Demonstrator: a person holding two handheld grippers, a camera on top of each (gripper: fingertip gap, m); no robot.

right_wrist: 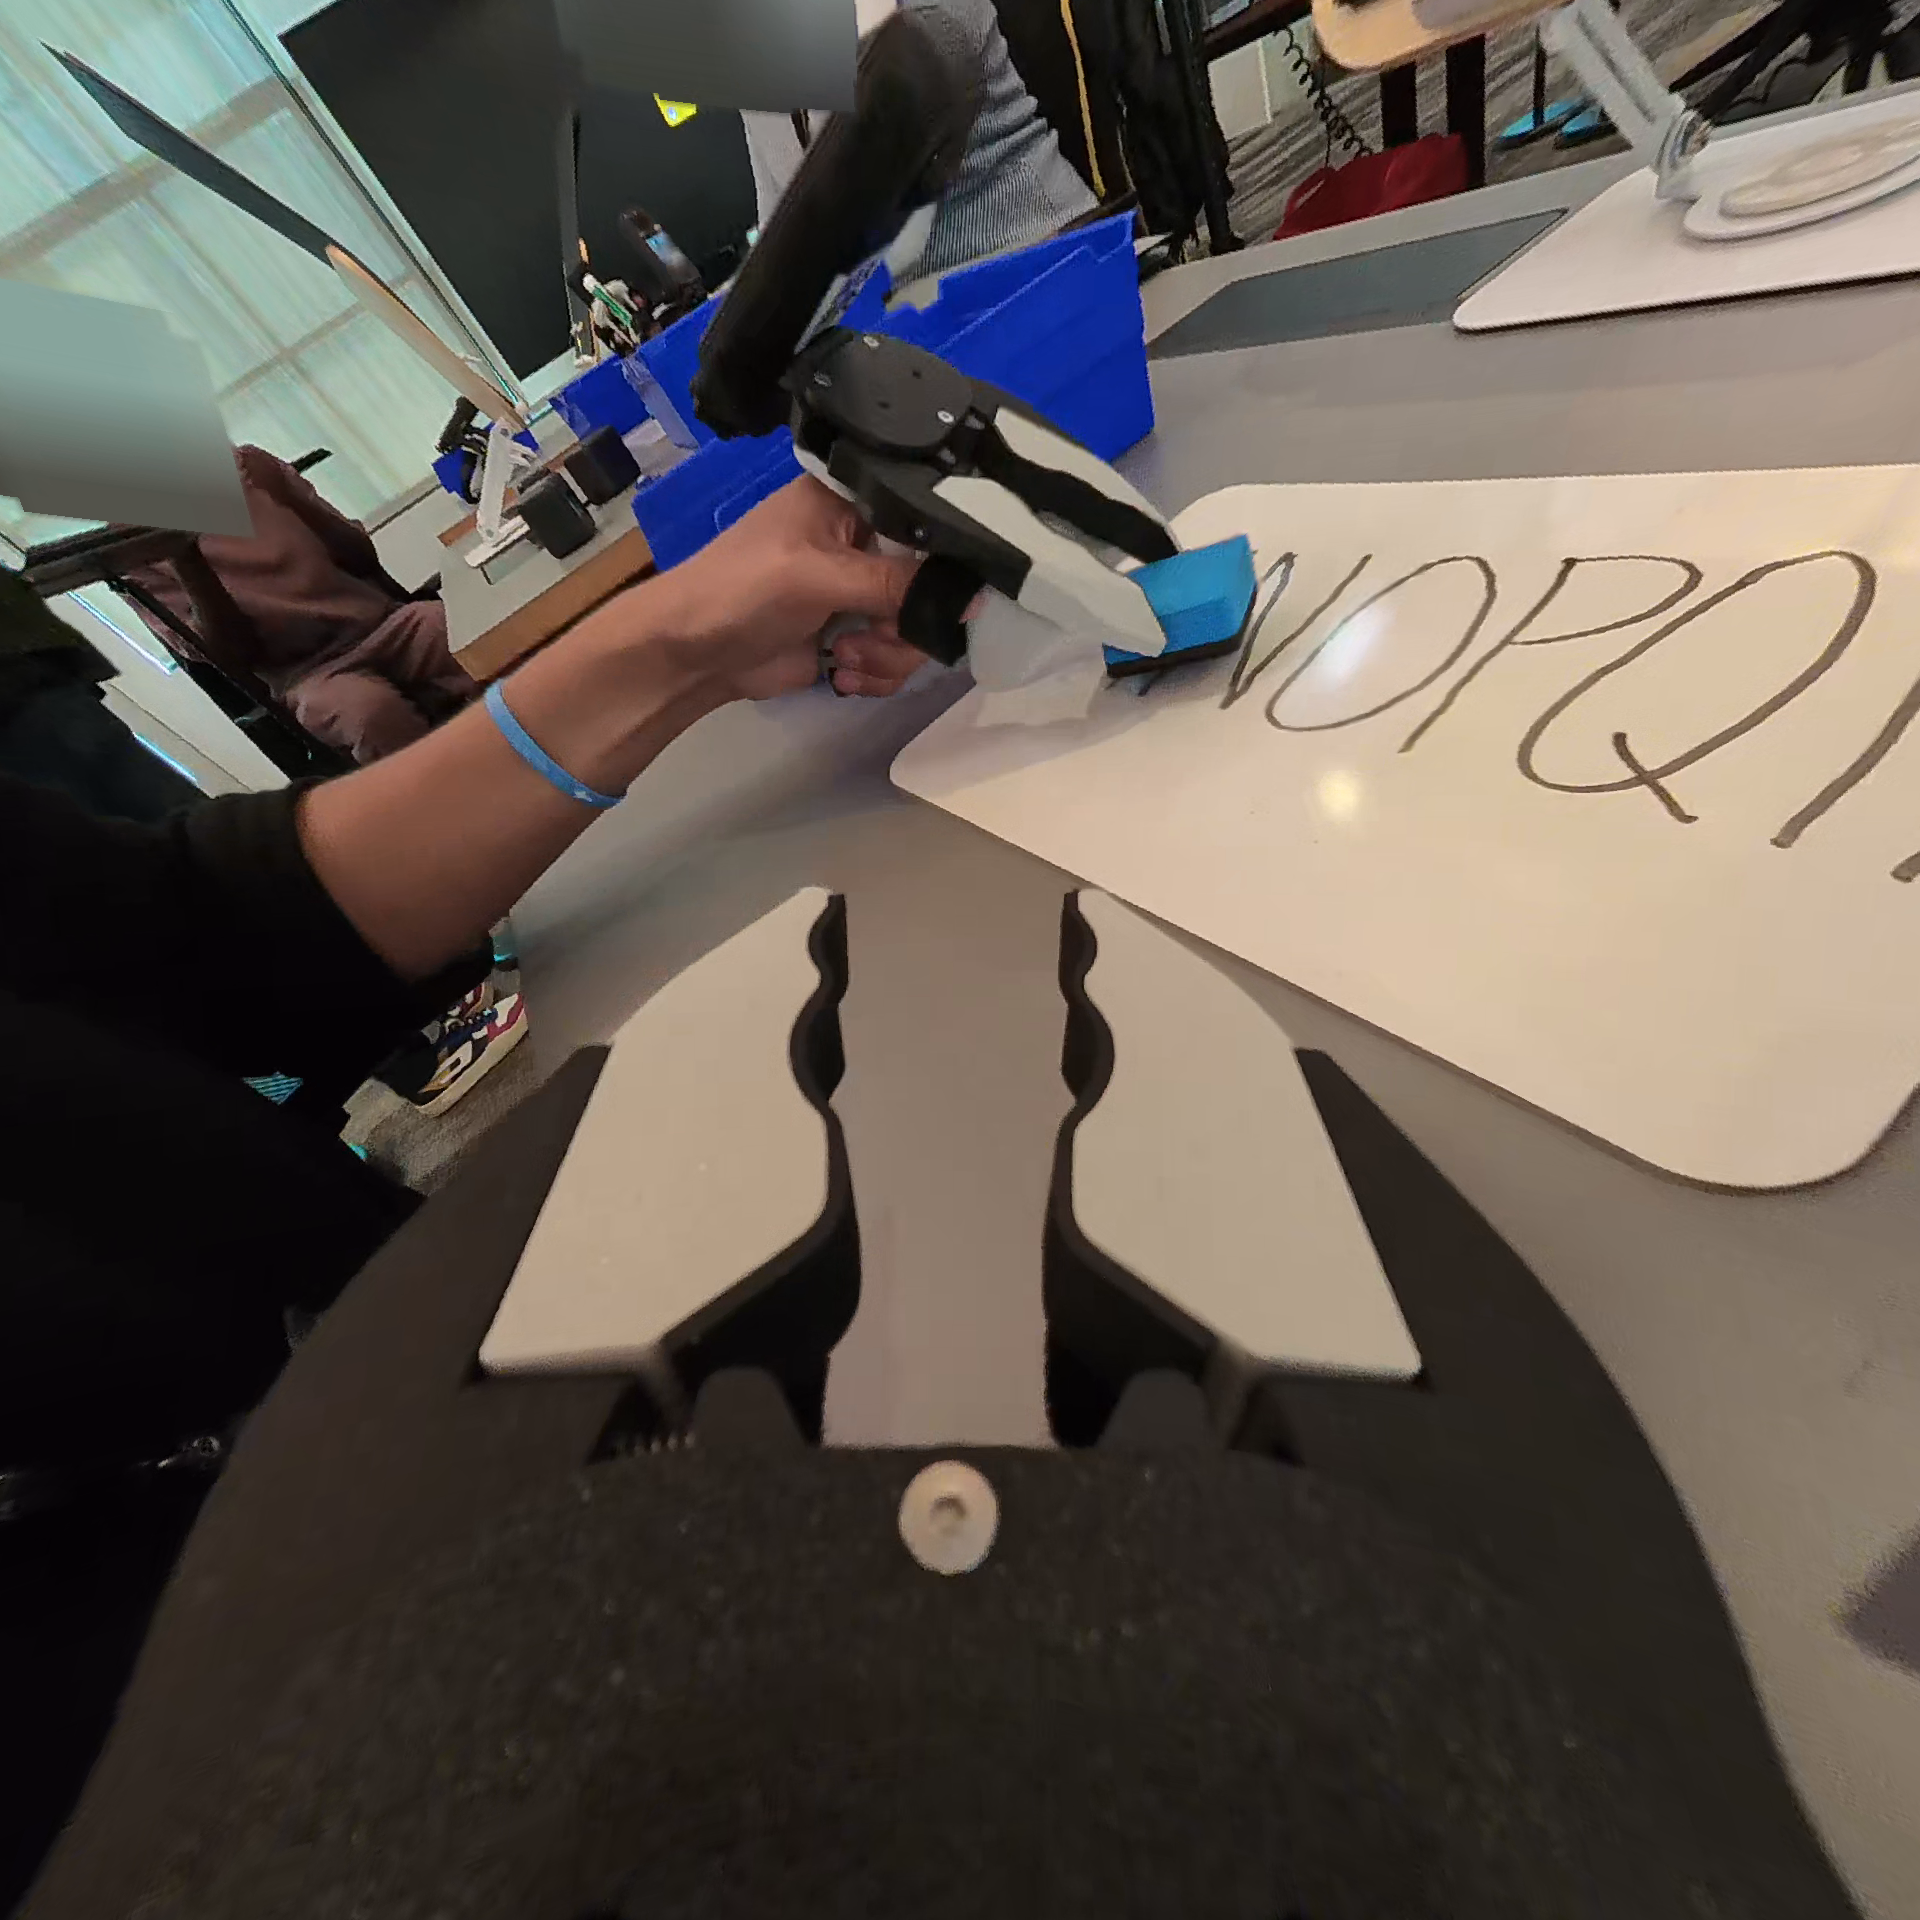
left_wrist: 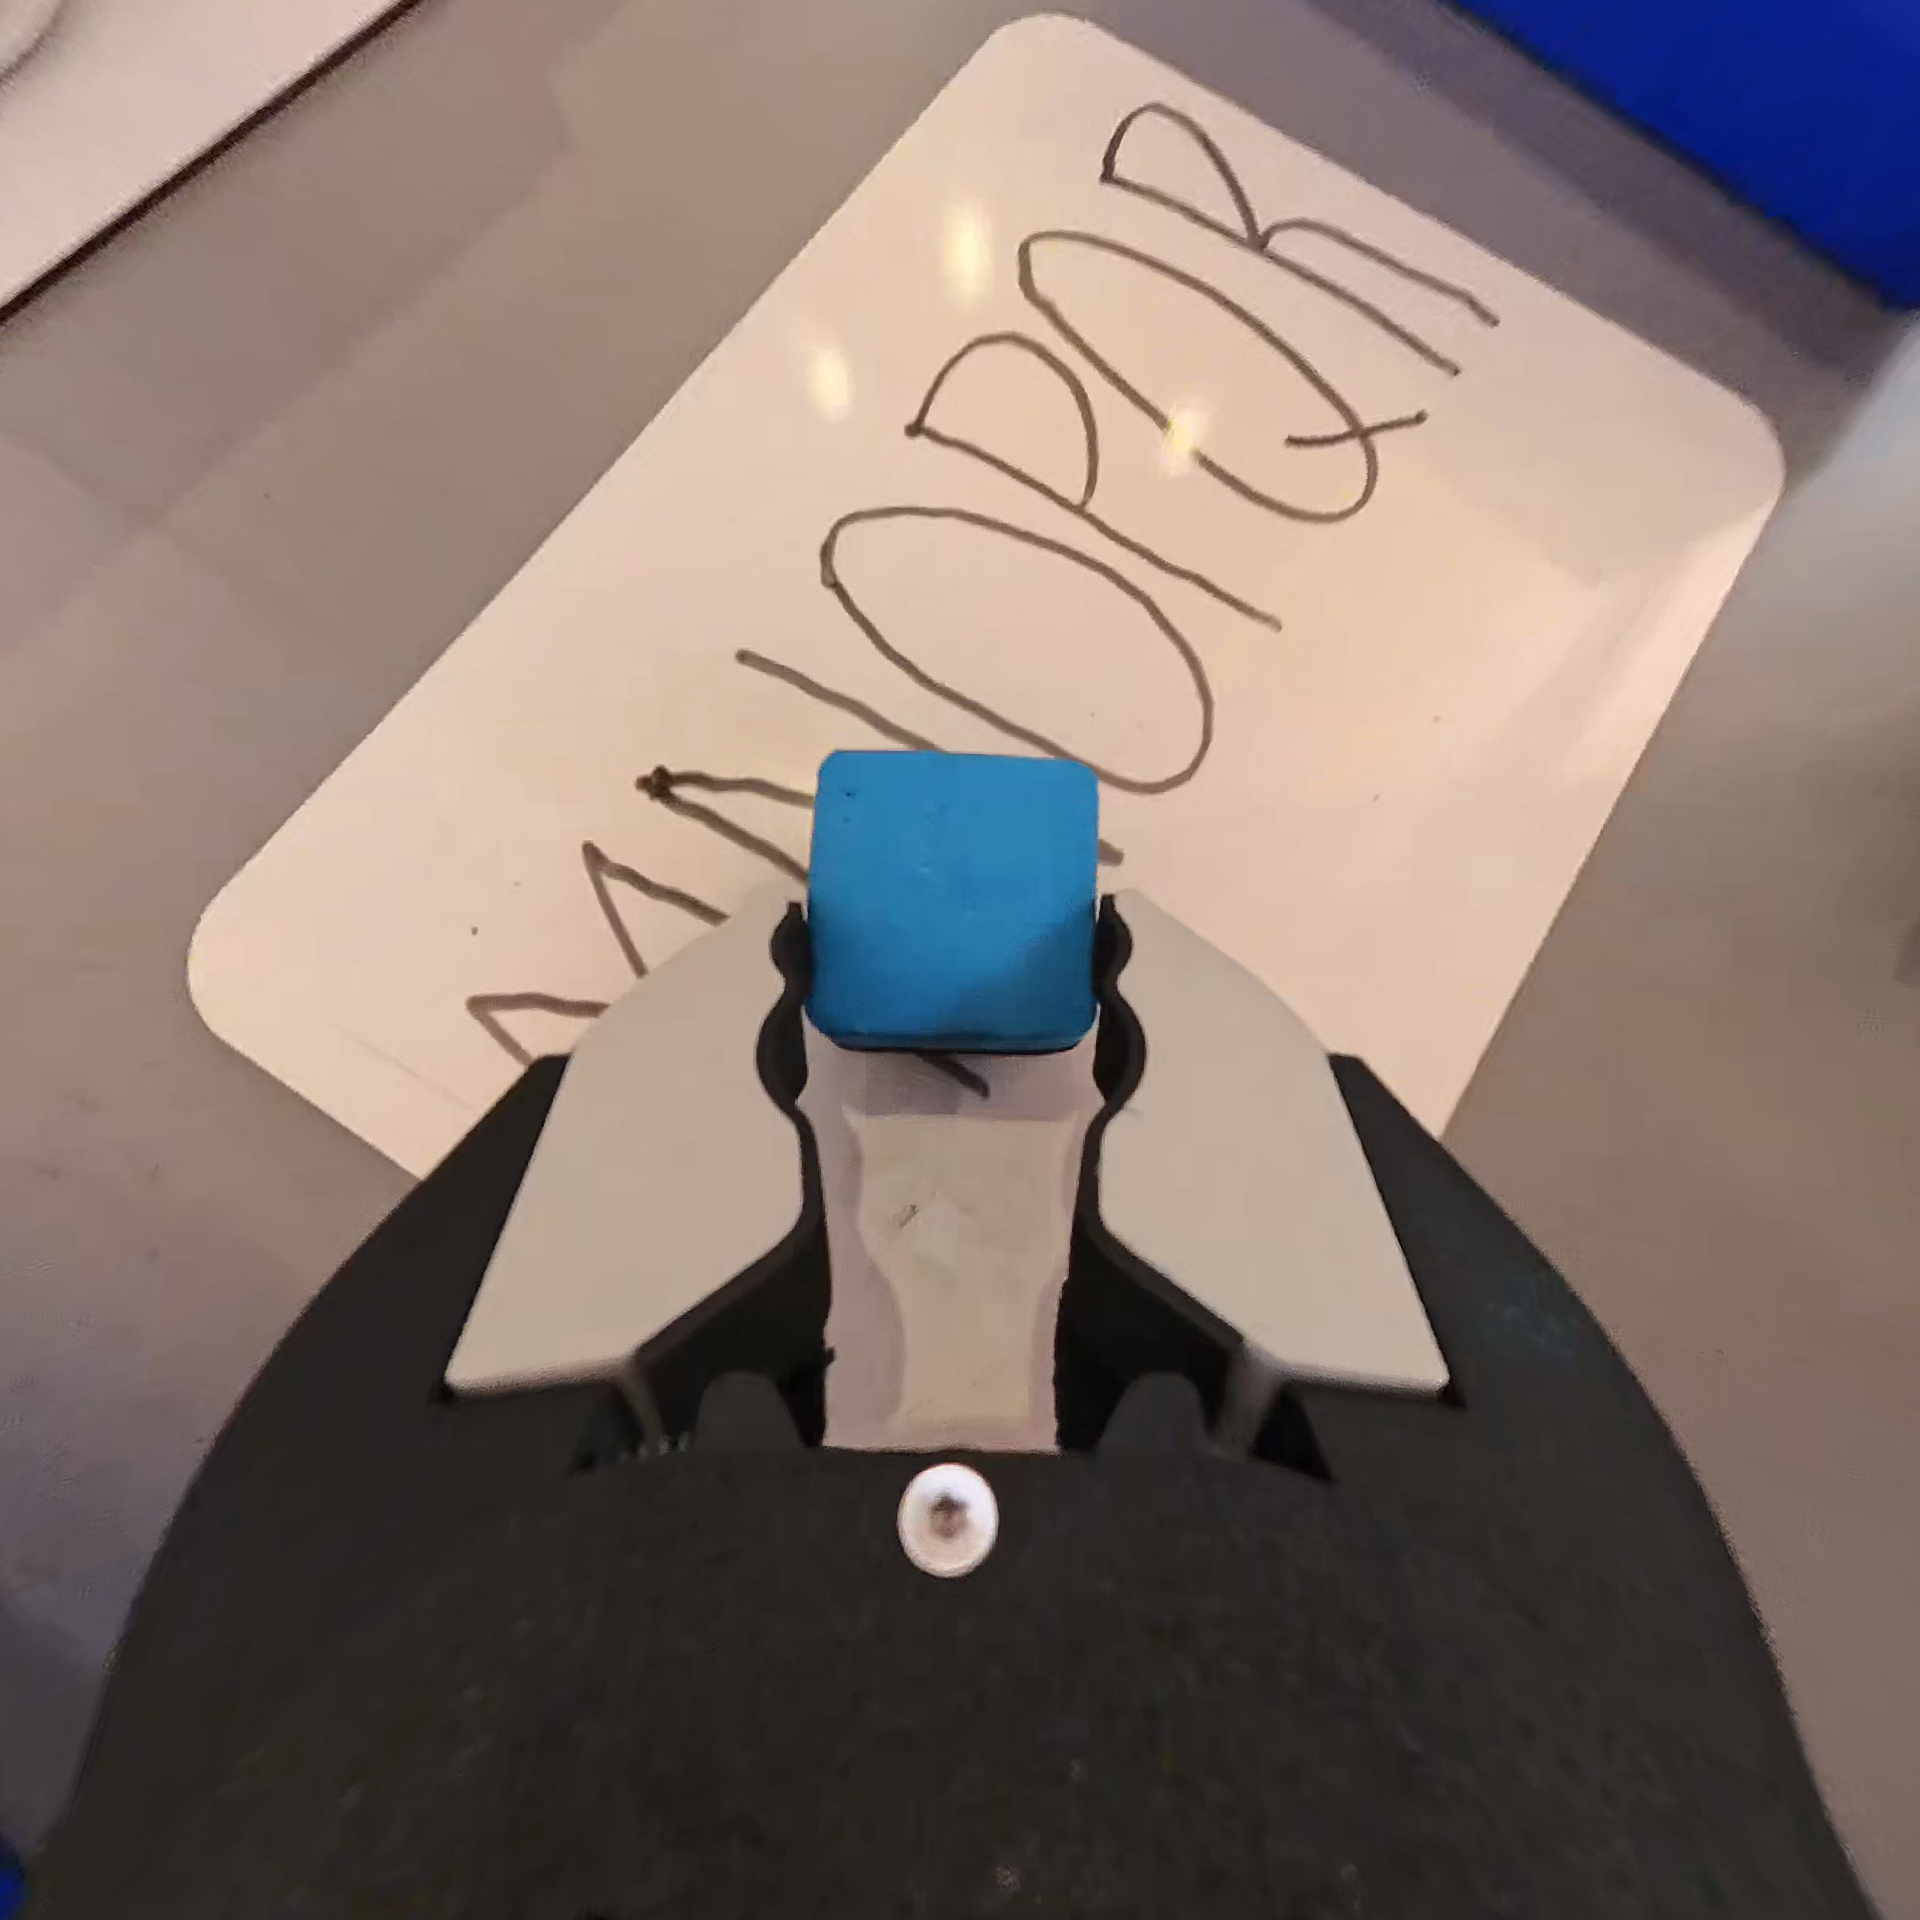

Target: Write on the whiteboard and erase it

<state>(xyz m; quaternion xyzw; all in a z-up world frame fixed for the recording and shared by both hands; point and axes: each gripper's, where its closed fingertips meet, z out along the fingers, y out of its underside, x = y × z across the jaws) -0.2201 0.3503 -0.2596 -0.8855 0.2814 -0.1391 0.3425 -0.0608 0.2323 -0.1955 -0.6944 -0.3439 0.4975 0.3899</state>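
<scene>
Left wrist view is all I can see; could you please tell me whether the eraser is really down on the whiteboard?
Observer: Yes, the eraser's dark underside rests on the whiteboard, near one short end.
Operator: Thank you. Where is the other gripper?
Observer: The right tongs are open and empty, over the grey table just off the board's edge.
Operator: Is anything trailing under mine?
Observer: A crumpled white tissue hangs below the left tongs, behind the eraser, and appears to reach the board's corner.
</scene>
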